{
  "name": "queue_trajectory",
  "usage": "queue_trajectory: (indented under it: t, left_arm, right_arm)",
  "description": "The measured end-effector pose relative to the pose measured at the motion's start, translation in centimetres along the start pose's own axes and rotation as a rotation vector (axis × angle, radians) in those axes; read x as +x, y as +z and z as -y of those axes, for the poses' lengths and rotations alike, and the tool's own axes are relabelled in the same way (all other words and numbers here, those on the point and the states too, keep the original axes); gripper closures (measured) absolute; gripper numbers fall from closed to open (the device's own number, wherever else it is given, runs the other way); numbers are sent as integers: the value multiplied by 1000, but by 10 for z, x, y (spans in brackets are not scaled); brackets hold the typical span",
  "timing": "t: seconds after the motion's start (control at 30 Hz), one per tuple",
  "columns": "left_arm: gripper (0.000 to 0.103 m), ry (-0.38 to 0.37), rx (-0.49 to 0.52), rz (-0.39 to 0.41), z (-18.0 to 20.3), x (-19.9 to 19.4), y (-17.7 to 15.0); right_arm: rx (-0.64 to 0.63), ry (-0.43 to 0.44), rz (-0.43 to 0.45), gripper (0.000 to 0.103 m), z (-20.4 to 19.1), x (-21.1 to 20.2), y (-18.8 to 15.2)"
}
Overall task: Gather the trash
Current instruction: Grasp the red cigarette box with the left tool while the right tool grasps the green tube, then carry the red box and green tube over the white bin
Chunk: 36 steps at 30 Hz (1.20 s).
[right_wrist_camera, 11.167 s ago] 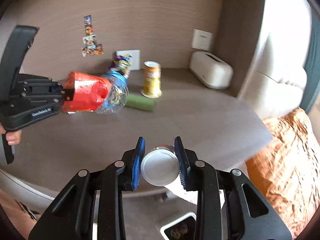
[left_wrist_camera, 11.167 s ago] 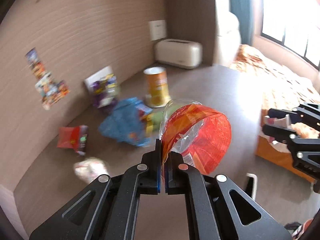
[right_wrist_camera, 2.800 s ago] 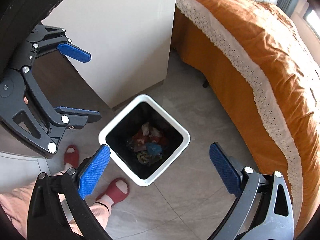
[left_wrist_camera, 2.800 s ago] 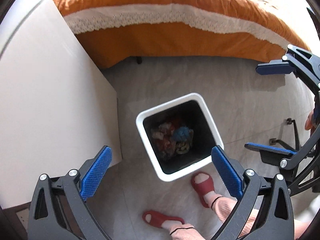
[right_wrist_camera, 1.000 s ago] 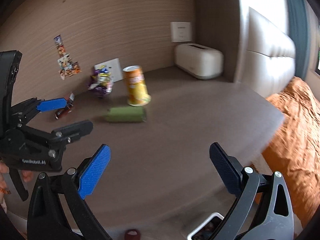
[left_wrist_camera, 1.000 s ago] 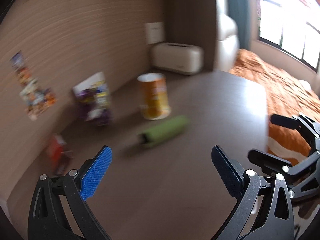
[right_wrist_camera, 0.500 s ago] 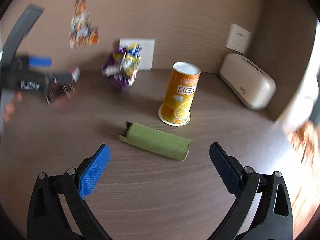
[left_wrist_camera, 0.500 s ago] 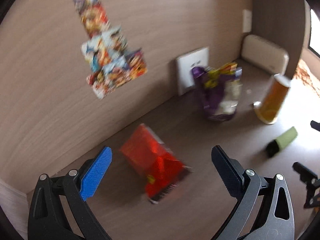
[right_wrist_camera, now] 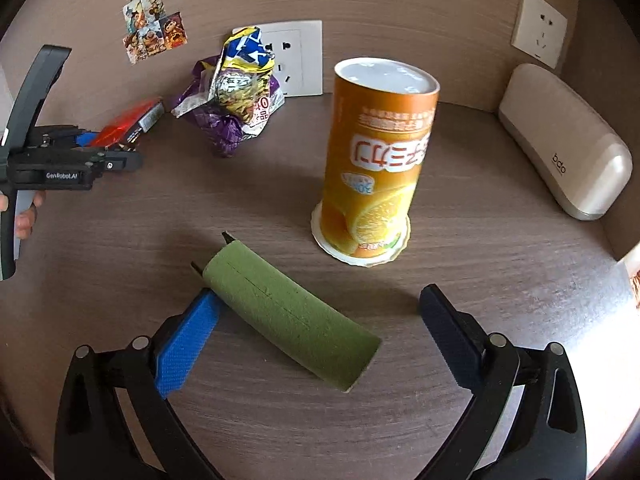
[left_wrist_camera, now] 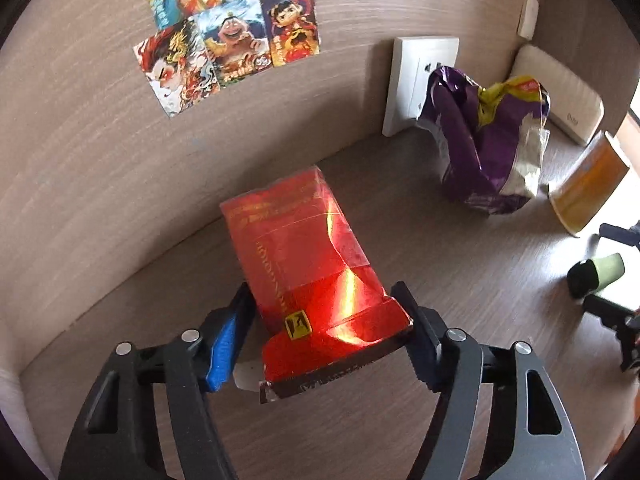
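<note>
Closing in on two new pieces of trash: half a second ago both grippers stood wide and empty above the worktop (right_wrist_camera: 460, 264); now each brackets an item. The left gripper (left_wrist_camera: 326, 334) has narrowed onto the red foil packet (left_wrist_camera: 310, 264): right jaw against the packet's near edge, left blue pad just beside or touching the other edge; firm contact cannot be confirmed. The right gripper (right_wrist_camera: 320, 334) is spread open, its jaws either side of the green cardboard tube (right_wrist_camera: 290, 318), neither pressing it.

Judgement: the pick phase of the next round has begun; no lift yet.

Landmark: orange canister (right_wrist_camera: 378, 156), standing upright on its lid. The tube lies flat just in front of it, long axis diagonal, torn end pointing away to the left, open end nearer the camera on the right. The packet lies well to the canister's left, beyond the crumpled purple snack bag (right_wrist_camera: 232, 100), near the wall (left_wrist_camera: 80, 160); its long axis runs toward the wall, opened end at the gripper.
</note>
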State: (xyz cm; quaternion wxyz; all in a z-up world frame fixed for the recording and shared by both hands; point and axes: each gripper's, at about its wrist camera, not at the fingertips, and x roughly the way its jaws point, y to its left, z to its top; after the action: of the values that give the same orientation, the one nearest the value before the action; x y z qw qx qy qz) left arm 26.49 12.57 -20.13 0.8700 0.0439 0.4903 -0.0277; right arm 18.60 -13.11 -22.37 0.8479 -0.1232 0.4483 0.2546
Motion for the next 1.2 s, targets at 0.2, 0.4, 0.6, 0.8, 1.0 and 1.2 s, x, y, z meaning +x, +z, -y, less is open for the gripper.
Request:
queue_trajectory:
  t: [0.2,0.4,0.6,0.8,1.0,1.2]
  left_arm:
    - [40,-10,-27,7,-4,-2,-5]
    - [46,-14,-16,19,-5,-12,-27]
    - [47,-25,21,60,3,-31,-35]
    - [47,-54,32,96,9,-55,-46]
    - [47,-89,87,130,32,-96,-63]
    - [47,-161,184,137,88,-124,-75]
  right_arm:
    - [-1,2,-32,4,-3,-1,-1]
    - [-51,35,-29,49,-25,-17,-2]
    - [-55,61,-32,75,-50,-32,-14]
    - [40,87,51,76,-64,-55,-20]
    - [102,77,159,76,-65,-103,-36]
    - [186,4,213,76,-47,-156,-69]
